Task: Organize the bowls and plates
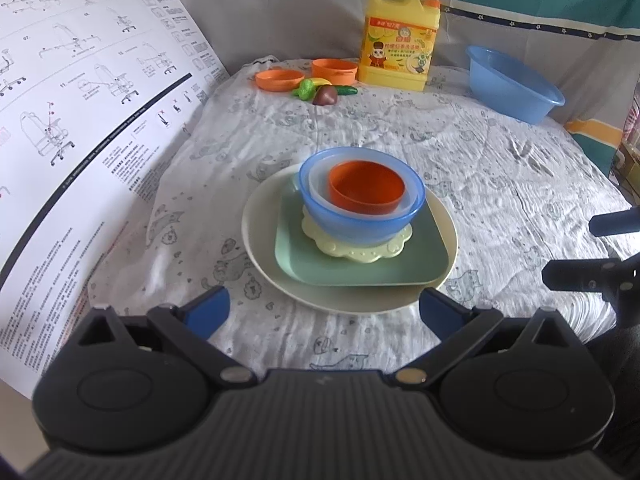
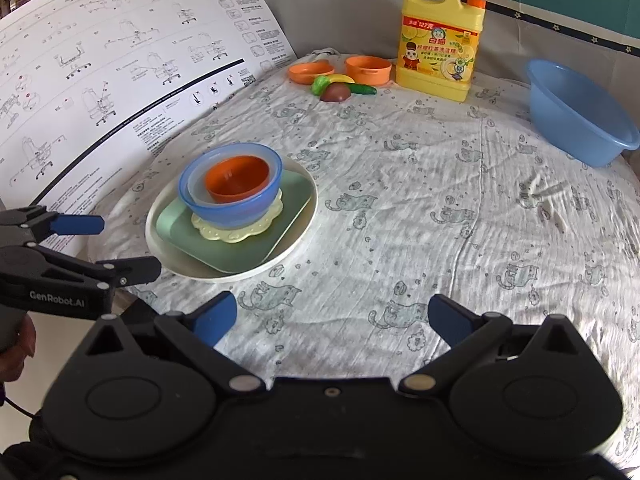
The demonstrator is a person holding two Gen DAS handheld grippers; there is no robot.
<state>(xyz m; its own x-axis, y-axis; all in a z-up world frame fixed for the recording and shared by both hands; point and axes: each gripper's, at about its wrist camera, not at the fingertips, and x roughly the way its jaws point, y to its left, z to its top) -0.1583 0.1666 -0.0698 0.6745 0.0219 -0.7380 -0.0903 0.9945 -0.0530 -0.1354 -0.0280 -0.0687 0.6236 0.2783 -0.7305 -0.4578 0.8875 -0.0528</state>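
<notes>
Patterned cloth (image 2: 400, 200), stacked dishes (image 1: 362, 208) just beyond left gripper's (image 1: 324, 308) spread, empty fingers (image 1: 208, 310).

left gripper (image 1: 324, 312) fingers spread wide, empty, right gripper (image 2: 332, 320) fingers likewise spread, empty

The left wrist camera sits low behind the left gripper (image 1: 324, 308) and looks forward over the table at the stack of dishes (image 1: 352, 220), which is close and right in the middle. The right wrist camera sits behind the right gripper (image 2: 332, 320), a bit higher and off to the right side, so the same stack of dishes (image 2: 232, 216) shows on its left. Both views share the stack, the yellow soap jug (image 1: 400, 40) (image 2: 440, 40) and the blue basin (image 1: 512, 84) (image 2: 580, 112) at the far end.
</notes>
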